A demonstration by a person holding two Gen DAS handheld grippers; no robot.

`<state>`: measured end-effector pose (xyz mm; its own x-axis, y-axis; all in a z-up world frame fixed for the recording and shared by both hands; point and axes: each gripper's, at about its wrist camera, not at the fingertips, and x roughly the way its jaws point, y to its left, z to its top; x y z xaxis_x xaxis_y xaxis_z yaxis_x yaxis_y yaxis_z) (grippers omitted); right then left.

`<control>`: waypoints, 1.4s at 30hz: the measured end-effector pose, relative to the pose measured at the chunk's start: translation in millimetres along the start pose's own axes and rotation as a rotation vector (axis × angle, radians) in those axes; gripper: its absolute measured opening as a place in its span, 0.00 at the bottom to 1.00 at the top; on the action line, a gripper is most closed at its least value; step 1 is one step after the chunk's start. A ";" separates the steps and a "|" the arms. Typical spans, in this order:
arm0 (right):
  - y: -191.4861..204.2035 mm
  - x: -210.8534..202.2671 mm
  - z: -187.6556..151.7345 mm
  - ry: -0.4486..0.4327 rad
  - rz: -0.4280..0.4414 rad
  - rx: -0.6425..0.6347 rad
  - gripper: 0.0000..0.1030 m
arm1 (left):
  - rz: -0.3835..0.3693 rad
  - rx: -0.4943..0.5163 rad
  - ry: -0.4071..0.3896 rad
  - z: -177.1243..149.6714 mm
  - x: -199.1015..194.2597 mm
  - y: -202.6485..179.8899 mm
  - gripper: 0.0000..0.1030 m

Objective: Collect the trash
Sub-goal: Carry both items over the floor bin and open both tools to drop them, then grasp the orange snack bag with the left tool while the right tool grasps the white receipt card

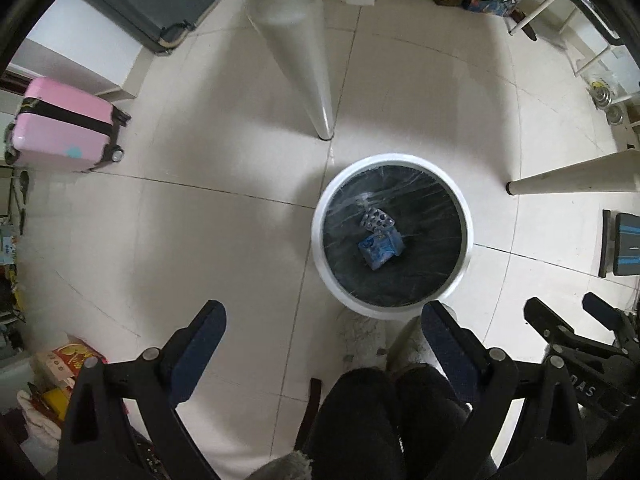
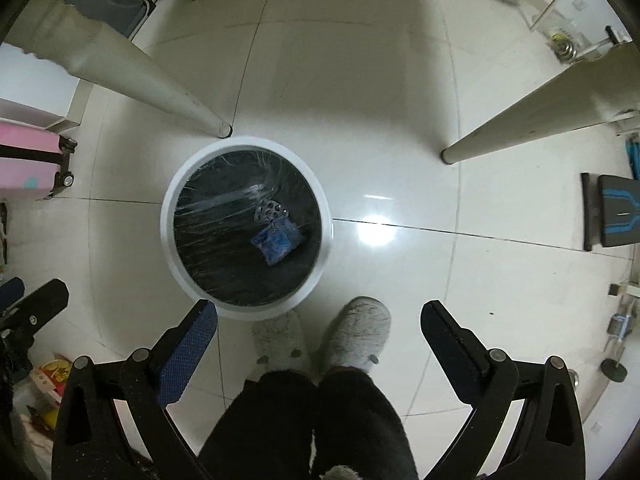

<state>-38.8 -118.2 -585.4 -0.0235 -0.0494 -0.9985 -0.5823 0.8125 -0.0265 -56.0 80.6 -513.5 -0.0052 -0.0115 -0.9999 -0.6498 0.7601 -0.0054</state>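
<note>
Both the left claw [image 1: 324,320] and right claw [image 2: 319,318] gape empty above the bin [image 1: 320,236], where a light, crushable blue carton [image 1: 380,249] and stiff blister pack [image 1: 376,218] lie.

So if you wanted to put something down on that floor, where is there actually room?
Bare tile lies between the white bin and the right table leg, and between the bin and the pink suitcase. It is crowded at the person's slippers against the bin, and around the boxes by the left tongs.
</note>
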 end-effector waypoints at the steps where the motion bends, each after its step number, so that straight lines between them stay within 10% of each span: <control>1: -0.4 -9.4 -1.5 -0.005 0.001 -0.001 1.00 | -0.004 -0.002 -0.005 -2.1 -10.5 1.8 0.97; 21: 9.4 -294.9 -22.2 -0.085 0.082 0.002 0.99 | -0.043 -0.015 -0.106 -17.2 -218.0 18.2 0.97; 31: -46.1 -416.9 106.4 -0.182 -0.109 -0.209 1.00 | 0.035 -0.024 -0.356 84.3 -304.1 -46.6 1.00; 42: -71.5 -321.7 275.7 0.033 -0.330 -0.736 1.00 | 0.104 -0.109 -0.187 208.0 -256.6 -136.2 1.00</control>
<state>234.4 -0.3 -275.4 0.2256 -0.2465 -0.9425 -0.9491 0.1628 -0.2698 191.9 115.2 -258.5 0.0581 0.1916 -0.9797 -0.7315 0.6760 0.0888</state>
